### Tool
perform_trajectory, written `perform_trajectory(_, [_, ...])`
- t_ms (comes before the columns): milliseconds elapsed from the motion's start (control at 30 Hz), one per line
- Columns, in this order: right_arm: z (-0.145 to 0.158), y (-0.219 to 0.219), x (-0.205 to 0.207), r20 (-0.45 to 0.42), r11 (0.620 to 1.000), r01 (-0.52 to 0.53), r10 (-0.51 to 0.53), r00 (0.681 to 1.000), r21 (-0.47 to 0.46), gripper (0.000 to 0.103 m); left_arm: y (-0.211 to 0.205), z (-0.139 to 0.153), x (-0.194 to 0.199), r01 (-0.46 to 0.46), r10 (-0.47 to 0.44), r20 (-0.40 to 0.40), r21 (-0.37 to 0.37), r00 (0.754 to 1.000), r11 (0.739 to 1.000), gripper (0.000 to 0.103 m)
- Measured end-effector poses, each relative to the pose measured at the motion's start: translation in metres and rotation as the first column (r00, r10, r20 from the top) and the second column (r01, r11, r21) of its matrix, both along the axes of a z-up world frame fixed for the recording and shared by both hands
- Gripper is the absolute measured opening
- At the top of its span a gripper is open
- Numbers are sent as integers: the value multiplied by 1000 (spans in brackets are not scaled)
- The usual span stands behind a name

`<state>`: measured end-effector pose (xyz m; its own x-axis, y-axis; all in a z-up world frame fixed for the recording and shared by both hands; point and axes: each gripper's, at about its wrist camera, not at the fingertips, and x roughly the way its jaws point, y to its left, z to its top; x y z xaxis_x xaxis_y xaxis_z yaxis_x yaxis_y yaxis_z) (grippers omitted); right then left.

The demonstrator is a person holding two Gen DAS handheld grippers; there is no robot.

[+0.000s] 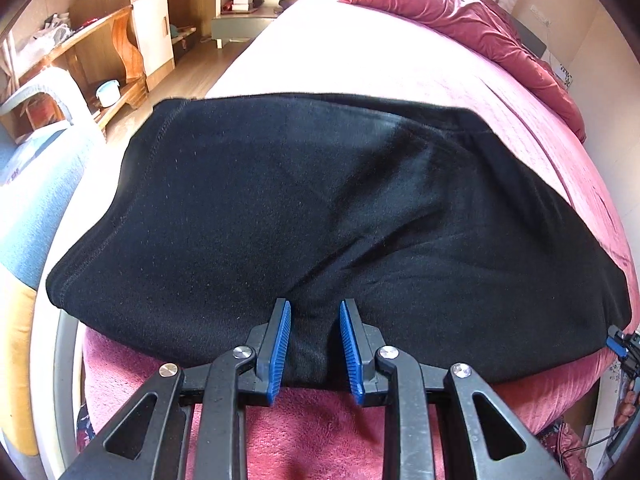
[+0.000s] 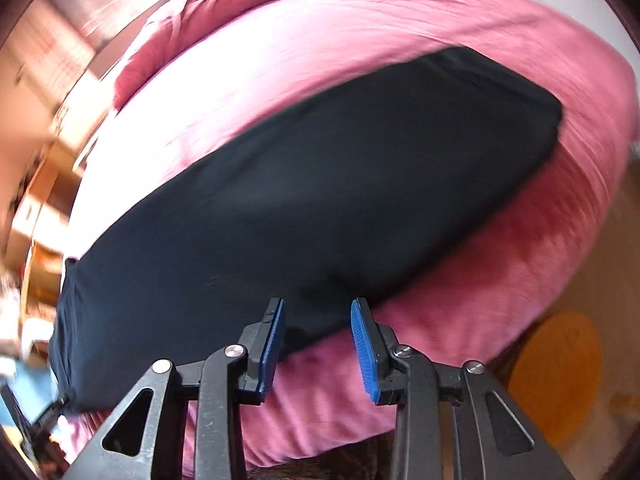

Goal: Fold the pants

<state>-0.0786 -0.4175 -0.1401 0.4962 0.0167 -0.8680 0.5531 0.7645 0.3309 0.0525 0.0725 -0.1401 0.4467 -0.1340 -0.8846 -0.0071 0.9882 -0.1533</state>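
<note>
Black pants lie flat and folded lengthwise on the pink bed. In the left wrist view my left gripper is open, its blue pads astride the pants' near edge. In the right wrist view the pants stretch diagonally from lower left to upper right. My right gripper is open at the near edge, with the cloth's edge between the pads. The right gripper also shows in the left wrist view at the pants' right end.
A rumpled red quilt lies at the bed's far right side. Wooden shelves and a white cabinet stand left of the bed. A blue-grey chair is at the left. An orange mat lies on the floor.
</note>
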Motion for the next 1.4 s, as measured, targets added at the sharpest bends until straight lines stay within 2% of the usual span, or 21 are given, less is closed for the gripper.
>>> perform_trajectory(167, [4, -24, -29, 57, 996, 78, -81, 995, 51, 36, -15, 19, -4, 49, -47, 75, -23, 996, 999, 26])
perform_trajectory(267, [1, -50, -51, 88, 979, 174, -183, 979, 104, 37, -29, 24, -6, 96, -93, 92, -26, 991, 995, 26])
perform_trajectory(400, [-4, -81, -66, 110, 942, 290, -310, 944, 169, 39, -49, 24, -6, 156, -152, 87, -34, 984, 987, 26])
perform_trajectory(467, [-1, -96, -68, 133, 931, 333, -353, 926, 151, 39, -58, 24, -6, 179, -176, 83, -30, 981, 983, 26])
perform_trajectory(633, [-1, -132, -72, 174, 873, 438, -475, 863, 213, 39, -75, 20, -5, 217, -216, 64, -7, 974, 976, 26])
perform_trajectory(700, [-3, -142, -67, 165, 859, 459, -499, 851, 229, 29, -76, 18, -2, 221, -220, 58, -1, 974, 975, 26])
perform_trajectory(733, [1, -145, -64, 162, 858, 464, -501, 850, 220, 7, -78, 17, -2, 224, -224, 56, 2, 973, 975, 26])
perform_trajectory(833, [9, -152, -66, 198, 849, 477, -520, 831, 230, 6, -80, 16, -2, 226, -227, 51, 14, 973, 974, 26])
perform_trajectory(867, [8, -152, -67, 198, 848, 488, -525, 828, 207, 5, -80, 17, -4, 226, -226, 53, 14, 973, 974, 26])
perform_trajectory(933, [-10, -158, -80, 134, 834, 505, -539, 831, 222, 6, -80, 14, -3, 223, -223, 46, 16, 974, 975, 26])
perform_trajectory(1000, [-19, -161, -85, 120, 833, 497, -534, 837, 243, 10, -80, 13, 0, 222, -223, 34, 24, 974, 975, 26])
perform_trajectory(1067, [-21, -160, -99, 150, 815, 500, -556, 818, 293, 29, -81, 13, 2, 222, -223, 36, 30, 974, 975, 26])
perform_trajectory(1167, [-20, -158, -115, 183, 811, 484, -557, 810, 327, 41, -85, 16, 2, 228, -228, 49, 25, 972, 973, 26])
perform_trajectory(1300, [-27, -162, -121, 203, 795, 467, -568, 798, 388, 41, -88, 17, -1, 239, -240, 42, 26, 970, 971, 26])
perform_trajectory(1400, [-31, -161, -109, 214, 784, 463, -578, 788, 413, 41, -93, 19, -2, 256, -256, 42, 17, 966, 967, 26])
